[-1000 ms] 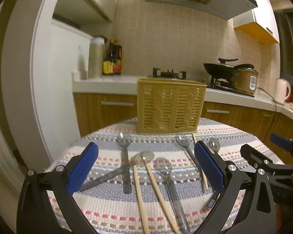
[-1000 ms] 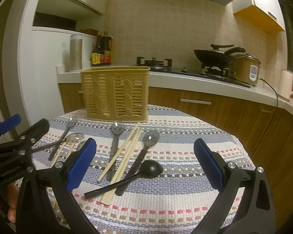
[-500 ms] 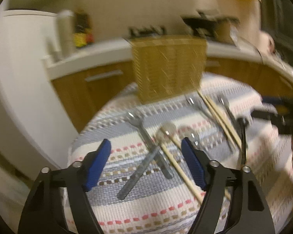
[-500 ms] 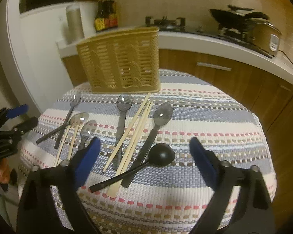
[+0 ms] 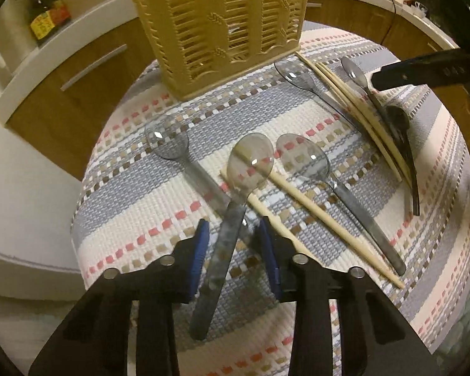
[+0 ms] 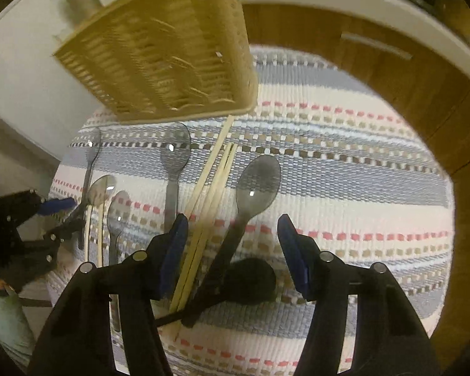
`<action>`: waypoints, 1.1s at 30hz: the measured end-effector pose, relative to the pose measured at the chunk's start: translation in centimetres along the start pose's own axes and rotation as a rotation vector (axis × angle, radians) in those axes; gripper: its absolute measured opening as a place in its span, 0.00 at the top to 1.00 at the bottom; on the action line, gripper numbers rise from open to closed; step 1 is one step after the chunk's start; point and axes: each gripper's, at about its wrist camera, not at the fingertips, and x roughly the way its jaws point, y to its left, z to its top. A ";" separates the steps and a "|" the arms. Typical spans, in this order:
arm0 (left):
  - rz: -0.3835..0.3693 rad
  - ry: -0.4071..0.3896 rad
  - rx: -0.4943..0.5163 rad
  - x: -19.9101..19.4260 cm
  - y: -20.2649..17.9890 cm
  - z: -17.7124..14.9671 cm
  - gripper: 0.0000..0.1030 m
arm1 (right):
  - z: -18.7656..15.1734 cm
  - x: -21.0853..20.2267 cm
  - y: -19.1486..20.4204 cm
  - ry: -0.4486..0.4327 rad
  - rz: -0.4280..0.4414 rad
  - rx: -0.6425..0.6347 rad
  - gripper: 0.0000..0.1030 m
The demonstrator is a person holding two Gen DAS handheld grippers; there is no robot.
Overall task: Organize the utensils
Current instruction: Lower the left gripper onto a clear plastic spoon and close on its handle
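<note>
A tan slotted utensil basket (image 5: pixel 222 25) stands at the far side of a striped mat (image 5: pixel 159 206); it also shows in the right wrist view (image 6: pixel 163 47). My left gripper (image 5: pixel 233 233) is open, its blue pads either side of the handle of a clear grey spoon (image 5: pixel 250 163), not closed on it. Two more clear spoons (image 5: pixel 169 141) (image 5: pixel 304 156) and chopsticks (image 5: pixel 313 213) lie beside it. My right gripper (image 6: pixel 232 232) is open over a grey spoon (image 6: pixel 257 181), a black ladle (image 6: pixel 250 279) and a bundle of chopsticks (image 6: pixel 210 188).
Wooden cabinets with a white counter (image 5: pixel 78 37) run behind the table. A sauce bottle (image 5: pixel 45 9) stands on the counter. The right gripper's arm (image 5: pixel 429 69) reaches in over the mat's right side. The mat's edge drops off at the left.
Both grippers have dropped down close to the mat and tilted toward the utensils. The left gripper has narrowed around the clear spoon's handle; the right one hovers over the grey spoon and chopsticks.
</note>
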 end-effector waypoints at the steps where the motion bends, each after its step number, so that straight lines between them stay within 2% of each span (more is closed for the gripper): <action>1: -0.004 0.010 -0.007 -0.1 0.2 0.3 0.76 | 0.5 0.6 -0.3 0.030 0.004 0.025 0.49; 6: 0.006 0.028 -0.047 -0.3 0.2 1.1 0.88 | 1.5 1.8 -0.6 0.072 -0.030 0.066 0.61; 8: 0.000 0.027 -0.096 -0.5 0.5 0.9 0.89 | 1.7 2.4 -0.6 0.088 -0.041 0.069 0.64; 11: -0.067 0.007 -0.213 -1.0 1.7 0.4 0.90 | 1.8 2.3 0.1 0.082 -0.081 0.036 0.65; 14: -0.172 -0.022 -0.385 -1.5 3.9 -0.6 0.90 | 1.7 2.3 0.9 0.076 -0.121 -0.012 0.73; 17: -0.288 -0.053 -0.557 -2.0 6.1 -2.2 0.89 | 1.5 2.6 1.8 0.069 -0.141 -0.039 0.73; 19: -0.307 -0.063 -0.613 -2.1 6.5 -3.3 0.89 | 1.2 2.7 2.4 0.064 -0.149 -0.052 0.73; 22: -0.219 -0.069 -0.596 -2.2 6.1 -3.6 0.89 | 0.6 2.8 3.0 0.057 -0.158 -0.066 0.73; 29: -0.148 -0.056 -0.576 -2.0 6.5 -3.4 0.89 | 0.1 1.7 3.8 0.046 -0.165 -0.092 0.74; 33: -0.255 -0.066 -0.630 -1.3 8.2 -3.7 0.89 | -0.2 0.3 4.4 0.030 -0.178 -0.110 0.74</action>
